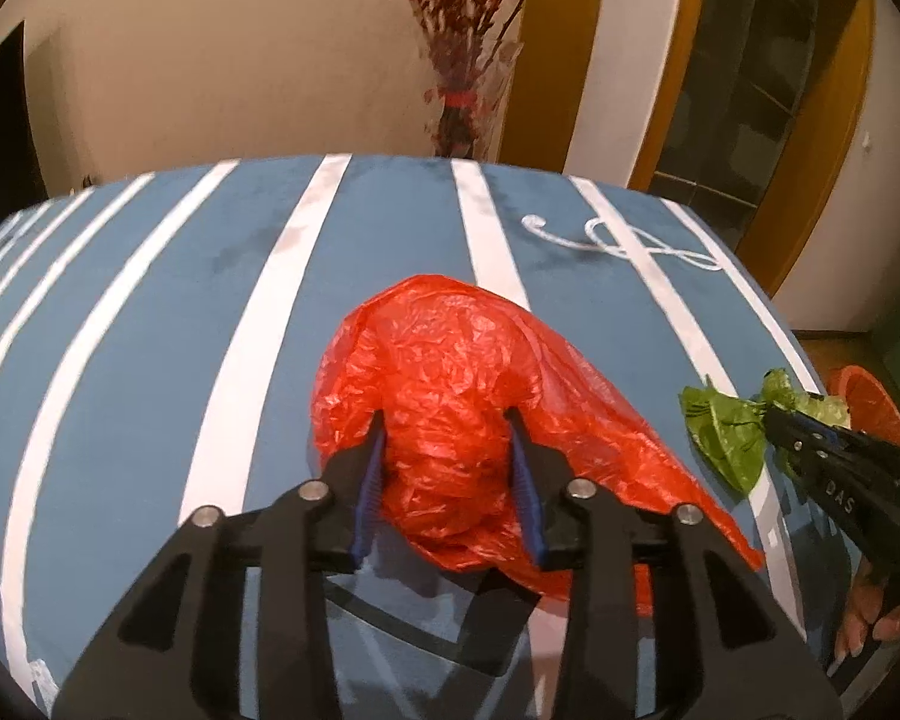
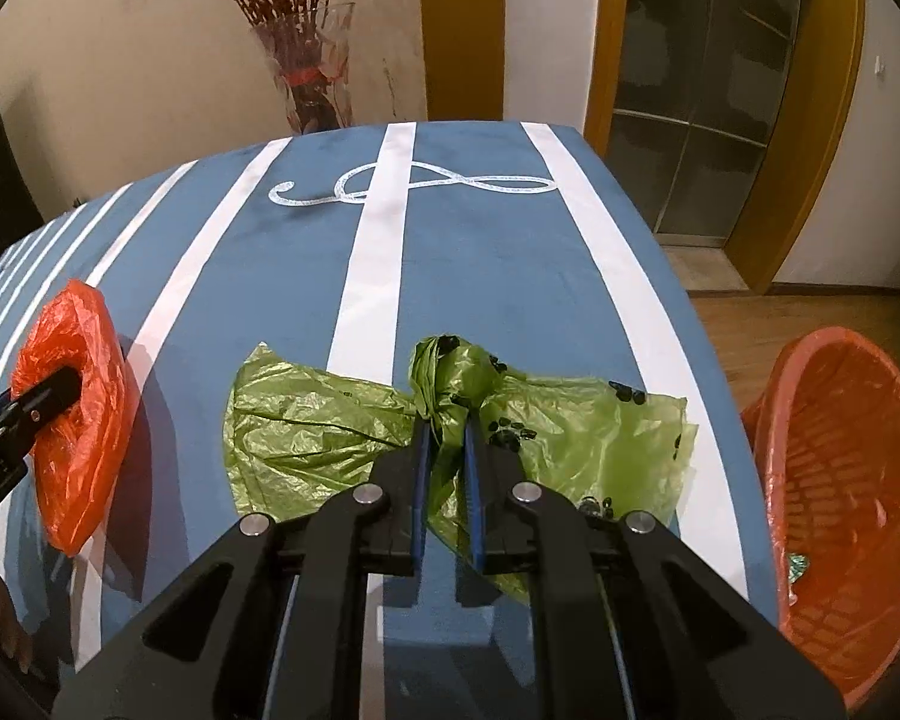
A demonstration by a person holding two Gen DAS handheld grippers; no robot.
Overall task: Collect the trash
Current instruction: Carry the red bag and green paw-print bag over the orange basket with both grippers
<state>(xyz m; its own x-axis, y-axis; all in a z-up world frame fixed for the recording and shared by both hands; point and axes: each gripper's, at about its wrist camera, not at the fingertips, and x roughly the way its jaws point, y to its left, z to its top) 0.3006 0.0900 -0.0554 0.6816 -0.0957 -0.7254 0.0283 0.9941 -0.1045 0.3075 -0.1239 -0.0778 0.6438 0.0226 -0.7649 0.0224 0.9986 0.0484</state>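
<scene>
Left claw (image 1: 447, 420) grips the red bag (image 1: 450, 420) on the striped worktop (image 2: 306, 276); right claw (image 2: 447, 420) pinches the green bag (image 2: 330, 426) — orange bin (image 2: 834, 480) just right, vase (image 2: 312, 72) behind.

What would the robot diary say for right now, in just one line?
left tool shut on crumpled red plastic bag | right tool shut on crumpled green plastic bag | orange mesh bin beside striped table
</scene>
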